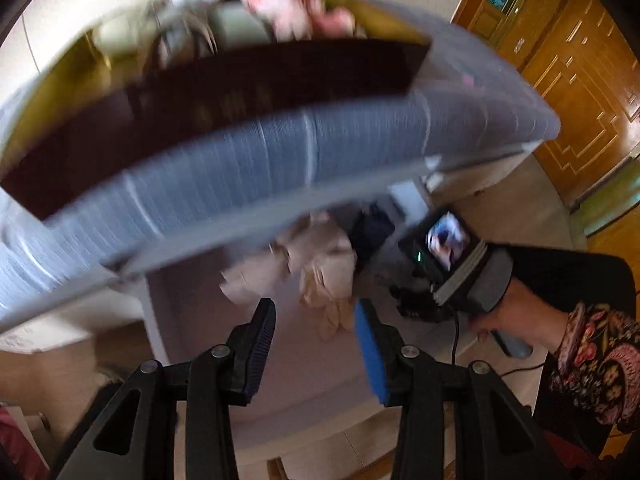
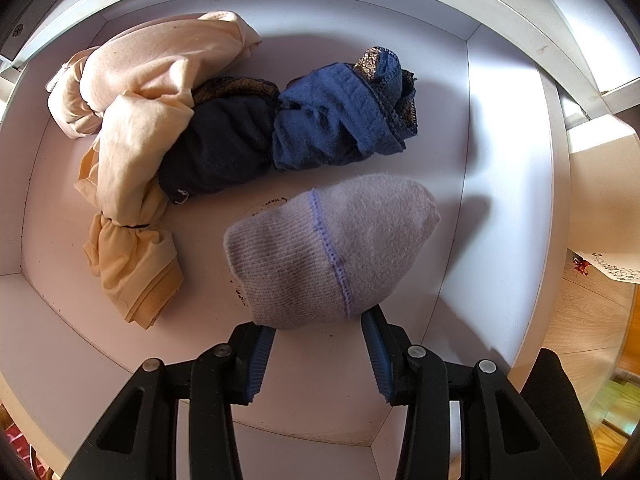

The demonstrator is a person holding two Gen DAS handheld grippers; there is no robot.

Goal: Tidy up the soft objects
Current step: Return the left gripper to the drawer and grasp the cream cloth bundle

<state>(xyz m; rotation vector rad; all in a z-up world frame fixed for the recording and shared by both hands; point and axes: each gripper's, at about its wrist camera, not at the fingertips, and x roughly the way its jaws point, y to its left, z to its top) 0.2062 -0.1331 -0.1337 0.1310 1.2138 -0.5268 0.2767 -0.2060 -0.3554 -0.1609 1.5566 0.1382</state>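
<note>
Both tools (image 1: 315,310) (image 2: 318,324) downward, jaws parted.

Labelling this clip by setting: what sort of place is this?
Probably a home bedroom. A bed with a grey cover stands above an open white drawer that holds a lilac sock and bundled beige tights; carved wooden doors stand behind.

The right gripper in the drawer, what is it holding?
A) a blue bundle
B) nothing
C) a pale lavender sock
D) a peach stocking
C: the right gripper has the pale lavender sock between its pads, while the other bundles lie apart in the white drawer.
</note>
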